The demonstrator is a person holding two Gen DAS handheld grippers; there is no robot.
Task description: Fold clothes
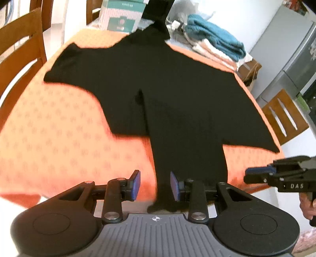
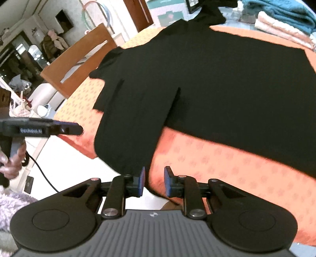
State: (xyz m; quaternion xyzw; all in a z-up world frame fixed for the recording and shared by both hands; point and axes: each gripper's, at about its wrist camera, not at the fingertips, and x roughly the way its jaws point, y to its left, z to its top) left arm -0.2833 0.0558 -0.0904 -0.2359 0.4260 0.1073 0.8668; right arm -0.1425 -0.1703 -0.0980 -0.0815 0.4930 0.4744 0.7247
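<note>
A black long-sleeved top [image 1: 162, 83] lies spread flat on the orange-clothed table [image 1: 49, 128]. One sleeve [image 1: 187, 154] runs down to the near table edge and hangs over it. My left gripper [image 1: 155, 184] is open at that edge, its blue pads either side of the sleeve end, touching nothing. The right gripper [image 1: 256, 175] shows at the right edge of the left wrist view. In the right wrist view the top [image 2: 227, 79] fills the table, and my right gripper [image 2: 154, 181] is open and empty just right of the hanging sleeve [image 2: 126, 138]. The left gripper [image 2: 77, 128] shows at left.
A stack of folded towels, teal on top [image 1: 215, 41], sits at the far right of the table. A teal-and-white box [image 1: 122, 17] stands at the back. Wooden chairs stand at left [image 1: 21, 45] and right [image 1: 284, 116]. A grey refrigerator [image 1: 292, 55] is at the far right.
</note>
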